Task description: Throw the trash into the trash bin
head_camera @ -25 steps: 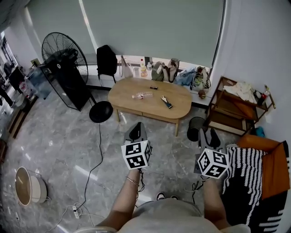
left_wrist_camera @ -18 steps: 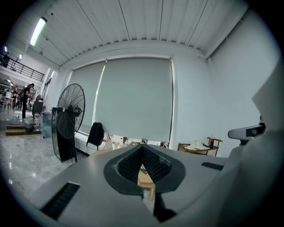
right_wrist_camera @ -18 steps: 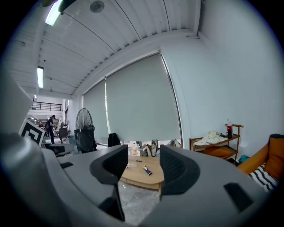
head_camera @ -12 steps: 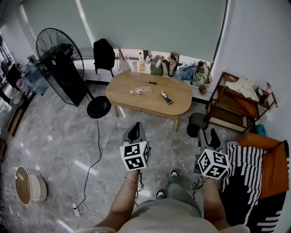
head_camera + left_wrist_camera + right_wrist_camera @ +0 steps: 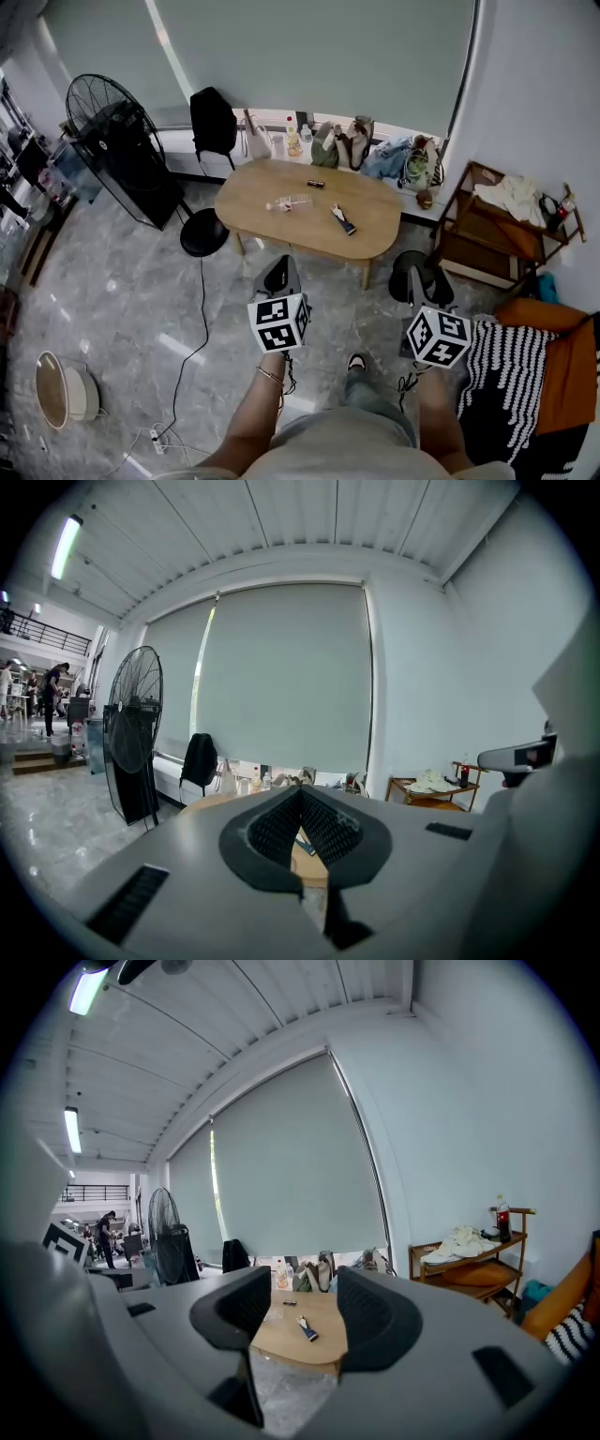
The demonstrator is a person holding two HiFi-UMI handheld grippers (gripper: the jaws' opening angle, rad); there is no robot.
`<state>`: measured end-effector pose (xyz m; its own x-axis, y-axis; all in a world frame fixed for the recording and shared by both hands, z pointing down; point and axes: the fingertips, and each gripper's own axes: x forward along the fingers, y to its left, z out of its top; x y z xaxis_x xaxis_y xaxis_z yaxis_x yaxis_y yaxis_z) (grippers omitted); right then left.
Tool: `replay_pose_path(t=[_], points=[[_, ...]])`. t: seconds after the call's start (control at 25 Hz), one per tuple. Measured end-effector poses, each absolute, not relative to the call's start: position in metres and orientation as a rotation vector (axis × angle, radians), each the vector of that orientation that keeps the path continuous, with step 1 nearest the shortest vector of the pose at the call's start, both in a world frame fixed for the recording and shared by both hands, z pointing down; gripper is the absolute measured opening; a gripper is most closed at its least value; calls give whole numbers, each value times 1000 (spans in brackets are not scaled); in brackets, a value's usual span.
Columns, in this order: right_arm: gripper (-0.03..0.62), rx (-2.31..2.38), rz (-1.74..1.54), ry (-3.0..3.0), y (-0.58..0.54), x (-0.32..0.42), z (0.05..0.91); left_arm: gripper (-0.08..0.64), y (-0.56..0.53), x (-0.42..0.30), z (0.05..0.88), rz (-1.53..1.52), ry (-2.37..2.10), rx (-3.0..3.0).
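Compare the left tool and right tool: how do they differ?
On the left tool the jaws meet at the tips; on the right tool they stand apart. The left tool shows only a sliver of the table between them; the right tool frames a broad stretch. Both are empty and face the table.

Oval wooden table (image 5: 251,202) with clear bottle (image 5: 289,202) and wrapper (image 5: 343,218), black bin (image 5: 400,266) beside

floor (image 5: 112,281): grey marble-look tiles, pretty glossy
window: one big pale roller blind (image 5: 309,56), fully down
furniture: oval wooden coffee table (image 5: 253,187), black standing fan (image 5: 105,117) on the left, wooden shelf (image 5: 483,246) on the right (kinda cluttered)
light: ceiling tube lamp (image 5: 66,546), lit
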<state>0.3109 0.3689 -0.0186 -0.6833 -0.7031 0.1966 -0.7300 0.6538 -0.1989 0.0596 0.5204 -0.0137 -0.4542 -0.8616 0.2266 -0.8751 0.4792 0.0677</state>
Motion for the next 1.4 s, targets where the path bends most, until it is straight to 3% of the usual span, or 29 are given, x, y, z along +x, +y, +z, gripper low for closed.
replay_pose_path(t=[0.48,0.92,1.4], points=[[227,1089,398,-2799,219,243,-26,12,402,3,-19,62,-2555,1388],[227,987,520,-2809,162,184,-1,12,367,-25,-14,201,-2586,1335],[225,1038,510,-2797,107,81,5,12,284,-132,-5,162,-2528,1435]])
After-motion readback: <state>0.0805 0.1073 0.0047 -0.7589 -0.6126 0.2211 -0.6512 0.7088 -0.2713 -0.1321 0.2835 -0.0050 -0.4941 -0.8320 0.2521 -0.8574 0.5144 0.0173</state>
